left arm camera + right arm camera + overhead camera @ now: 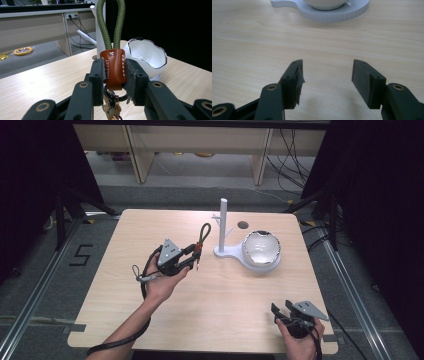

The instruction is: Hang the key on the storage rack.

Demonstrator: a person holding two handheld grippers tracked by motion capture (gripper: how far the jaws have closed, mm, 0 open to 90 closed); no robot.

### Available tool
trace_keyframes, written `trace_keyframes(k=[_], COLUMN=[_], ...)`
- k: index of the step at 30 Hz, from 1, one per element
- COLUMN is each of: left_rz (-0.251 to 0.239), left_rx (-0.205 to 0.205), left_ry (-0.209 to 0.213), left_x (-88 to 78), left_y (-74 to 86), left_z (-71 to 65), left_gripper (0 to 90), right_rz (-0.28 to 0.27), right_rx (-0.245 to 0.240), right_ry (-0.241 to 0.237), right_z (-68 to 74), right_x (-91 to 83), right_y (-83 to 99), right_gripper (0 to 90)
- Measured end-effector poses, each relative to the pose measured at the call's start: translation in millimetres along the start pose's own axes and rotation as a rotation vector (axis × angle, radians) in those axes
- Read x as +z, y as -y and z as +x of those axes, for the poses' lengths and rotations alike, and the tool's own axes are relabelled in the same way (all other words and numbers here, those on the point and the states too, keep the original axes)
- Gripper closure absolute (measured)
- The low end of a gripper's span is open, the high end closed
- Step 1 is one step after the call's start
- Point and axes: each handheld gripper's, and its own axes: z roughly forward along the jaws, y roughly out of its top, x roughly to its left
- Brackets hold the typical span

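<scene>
Above tabletop, left of white stand: left gripper clamps keychain at leather tab, cord loop upright, pointing toward stand peg. Right gripper wide, empty, well apart.

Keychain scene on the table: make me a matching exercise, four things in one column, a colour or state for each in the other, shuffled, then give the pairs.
1. left claw
2. right claw
3. rope loop
4. bowl

A. white, sits on the stand's base
B. olive green
C. open, nothing between the jaws
D. shut on the brown leather tab

Pairs: 1-D, 2-C, 3-B, 4-A
</scene>
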Motion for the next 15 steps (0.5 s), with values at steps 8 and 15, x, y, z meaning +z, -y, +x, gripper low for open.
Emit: trace_keyframes(k=[8,15], left_rz=[-0.003,-0.004], left_rx=[-0.002,-0.014], left_ry=[-0.003,-0.007], left_x=[5.6,11.8], left_y=[-3.8,-5.6], left_z=[3.5,5.0], left_gripper=[68.9,68.9], right_rz=[-0.006,-0.001], right_rx=[-0.014,-0.006], right_ry=[-0.001,0.002], right_z=[-1.3,-0.7], right_x=[0.5,0.6], right_y=[0.0,0.3], right_gripper=[43.5,43.4])
